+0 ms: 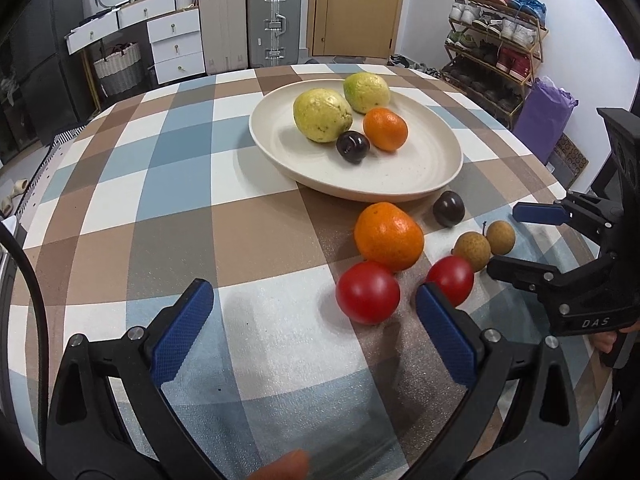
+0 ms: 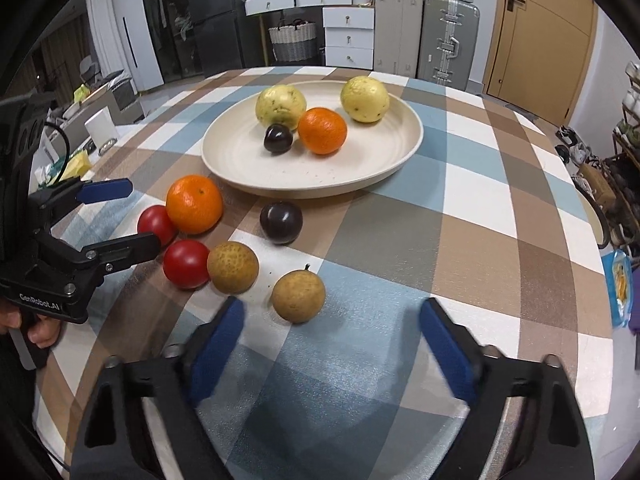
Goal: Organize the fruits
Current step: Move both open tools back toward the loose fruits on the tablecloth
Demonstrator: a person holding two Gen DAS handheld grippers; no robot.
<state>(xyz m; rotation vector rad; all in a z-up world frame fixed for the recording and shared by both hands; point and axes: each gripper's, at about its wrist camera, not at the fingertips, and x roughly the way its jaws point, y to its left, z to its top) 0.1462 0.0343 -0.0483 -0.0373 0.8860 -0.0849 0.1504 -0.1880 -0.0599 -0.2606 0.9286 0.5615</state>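
Observation:
A cream plate (image 1: pixel 420 176) (image 2: pixel 240 176) holds two yellow-green guavas (image 1: pixel 322 116), an orange (image 1: pixel 385 128) and a dark plum (image 1: pixel 352 147). On the checked cloth in front of it lie an orange (image 1: pixel 389 236) (image 2: pixel 194 204), a dark plum (image 1: pixel 449 208) (image 2: pixel 281 217), two red tomatoes (image 1: pixel 367 292) (image 2: pixel 186 263) and two brown longans (image 1: pixel 472 250) (image 2: pixel 298 297). My left gripper (image 1: pixel 314 312) is open and empty, just short of the tomatoes. My right gripper (image 2: pixel 332 320) is open and empty, with the nearer longan just beyond its fingertips.
The round table's cloth (image 1: pixel 180 208) ends at the far edge near suitcases (image 1: pixel 274 20) and white drawers (image 1: pixel 176 46). A shoe rack (image 1: pixel 496 40) stands at right. Each gripper shows in the other's view, the left one (image 2: pixel 136 216) beside the tomatoes.

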